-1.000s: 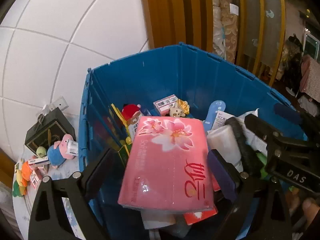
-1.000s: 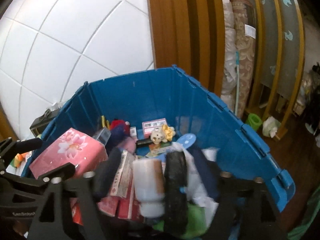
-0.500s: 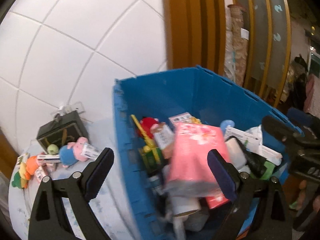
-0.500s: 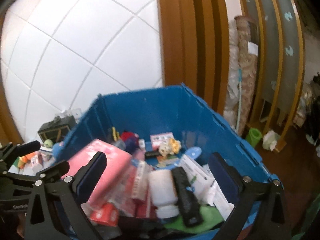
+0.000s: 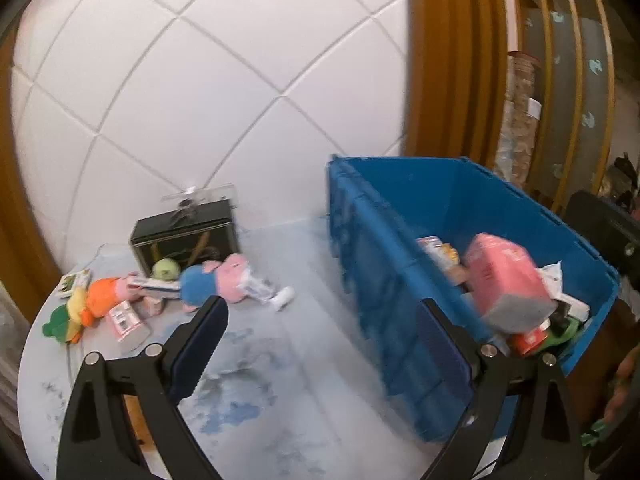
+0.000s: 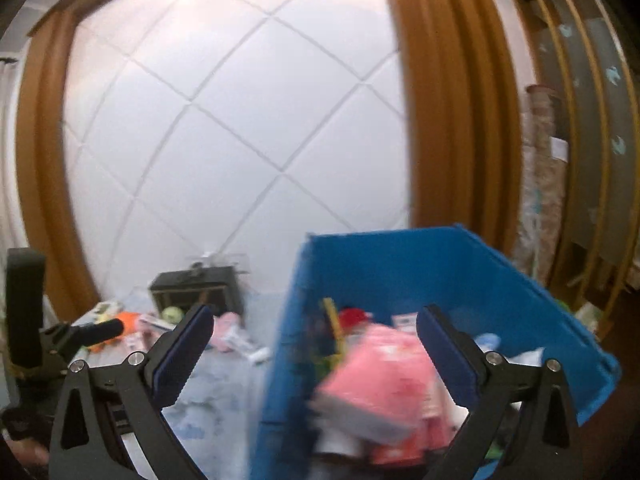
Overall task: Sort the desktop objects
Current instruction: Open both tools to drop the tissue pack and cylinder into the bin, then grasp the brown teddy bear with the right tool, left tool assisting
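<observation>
1. The left tool (image 5: 320,340) is spread wide and grips nothing; between its tips lies bare counter (image 5: 280,360).
2. The right tool (image 6: 316,344) is likewise released and empty, its tips straddling the near wall of the bin (image 6: 500,276).
3. Just past the right tool's tips, inside the bin, a pink pack (image 6: 380,368) lies tilted on a heap of sorted things.
4. Ahead-left of the left tool, well apart, unsorted toys wait: a pig doll (image 5: 216,280), an orange plush (image 5: 104,296), a green ball (image 5: 166,268), before a black box (image 5: 184,236).
5. Judged step: between drops, heading for another pick. Next, the left tool should reach forward-left and straddle one toy before clenching.
</observation>
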`<action>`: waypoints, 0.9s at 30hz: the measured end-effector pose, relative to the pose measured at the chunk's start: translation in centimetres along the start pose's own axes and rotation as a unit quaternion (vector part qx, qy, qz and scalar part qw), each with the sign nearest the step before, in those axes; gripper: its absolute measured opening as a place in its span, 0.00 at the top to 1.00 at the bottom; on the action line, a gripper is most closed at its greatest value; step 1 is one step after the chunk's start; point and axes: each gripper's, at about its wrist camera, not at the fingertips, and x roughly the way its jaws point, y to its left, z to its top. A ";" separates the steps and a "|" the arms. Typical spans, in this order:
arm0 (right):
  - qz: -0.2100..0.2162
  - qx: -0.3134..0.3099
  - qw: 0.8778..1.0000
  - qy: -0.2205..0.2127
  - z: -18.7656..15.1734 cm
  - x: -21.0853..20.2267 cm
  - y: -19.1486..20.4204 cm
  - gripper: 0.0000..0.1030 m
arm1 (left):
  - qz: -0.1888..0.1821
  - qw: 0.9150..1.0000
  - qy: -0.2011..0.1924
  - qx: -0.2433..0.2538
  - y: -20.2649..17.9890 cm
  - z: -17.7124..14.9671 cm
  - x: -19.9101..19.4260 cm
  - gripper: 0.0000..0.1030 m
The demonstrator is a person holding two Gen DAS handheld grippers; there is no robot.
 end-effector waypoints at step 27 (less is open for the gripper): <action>0.204 -0.081 0.945 0.241 -14.1 18.6 26.2 0.00 | 0.183 0.937 0.208 -0.211 30.7 -23.2 3.7 0.07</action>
